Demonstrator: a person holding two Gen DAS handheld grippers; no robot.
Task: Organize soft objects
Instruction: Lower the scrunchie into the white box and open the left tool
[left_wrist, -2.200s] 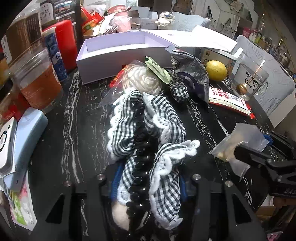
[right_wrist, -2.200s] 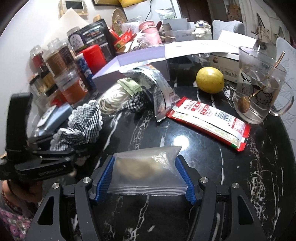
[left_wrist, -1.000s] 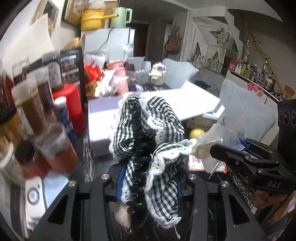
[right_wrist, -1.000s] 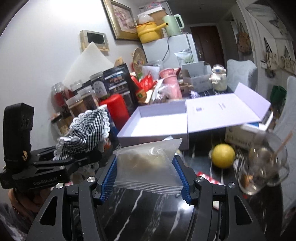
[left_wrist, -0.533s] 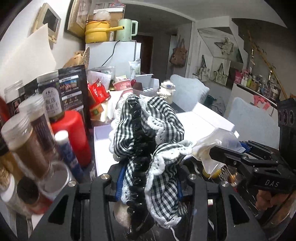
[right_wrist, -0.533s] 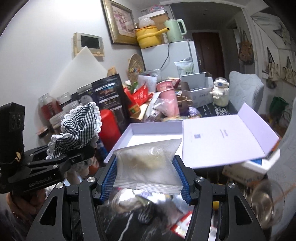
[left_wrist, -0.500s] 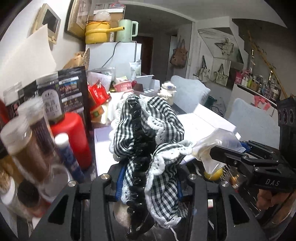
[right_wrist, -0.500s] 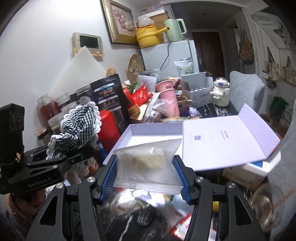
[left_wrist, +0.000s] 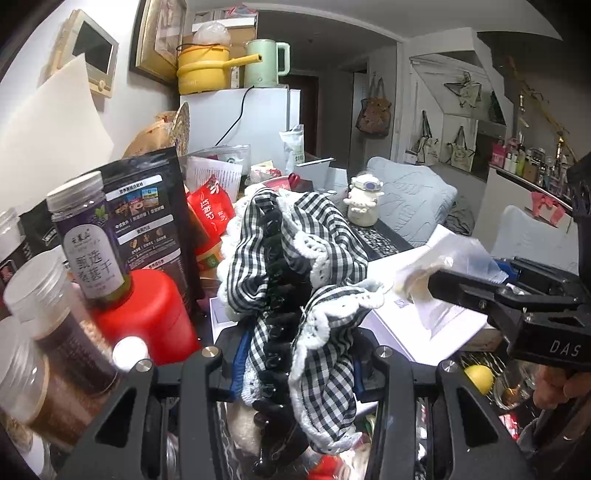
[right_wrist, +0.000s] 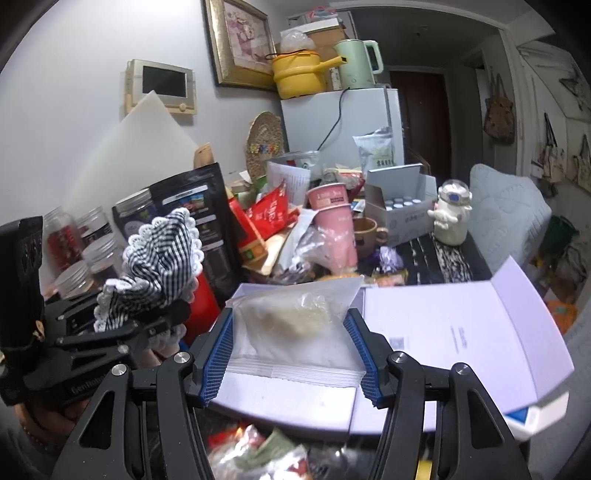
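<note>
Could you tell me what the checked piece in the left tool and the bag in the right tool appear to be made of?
The checked piece looks like woven black-and-white gingham cloth with a white lace-like scalloped edging, matte and gathered in folds. The bag seems thin clear plastic film, slightly glossy and crinkled, with a pale lumpy filling showing through.

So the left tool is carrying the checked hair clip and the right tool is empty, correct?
Not quite. The left tool does carry the checked hair clip, but the right tool isn't empty: the right wrist view shows a clear zip bag clamped between its pads.
</note>
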